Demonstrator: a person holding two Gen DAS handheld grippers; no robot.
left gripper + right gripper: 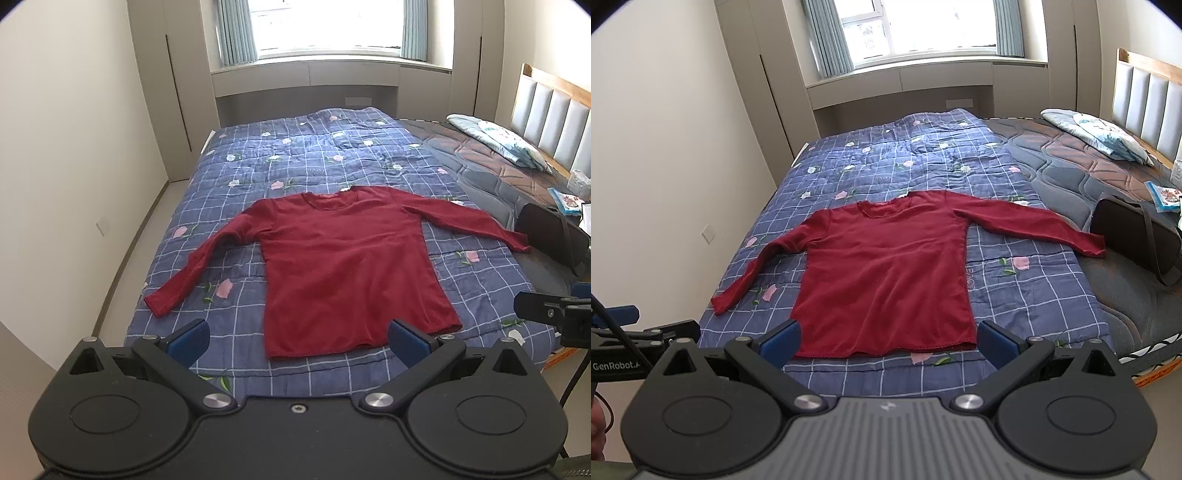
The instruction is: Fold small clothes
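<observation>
writing: "GenRobot" on left hand-held gripper (pixel 646 334)
shirt: red shirt (pixel 886 273) flat on bed (pixel 1015 295), beyond both
left hand-held gripper (pixel 297 338): wide open, empty
right hand-held gripper (pixel 888 338): wide open, empty

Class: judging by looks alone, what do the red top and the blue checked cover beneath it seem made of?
Red top: likely soft knit, matte; it lies limp with gentle ripples. Blue checked cover: probably quilted cotton or blend, matte; puffy stitched squares, printed flowers.
</observation>
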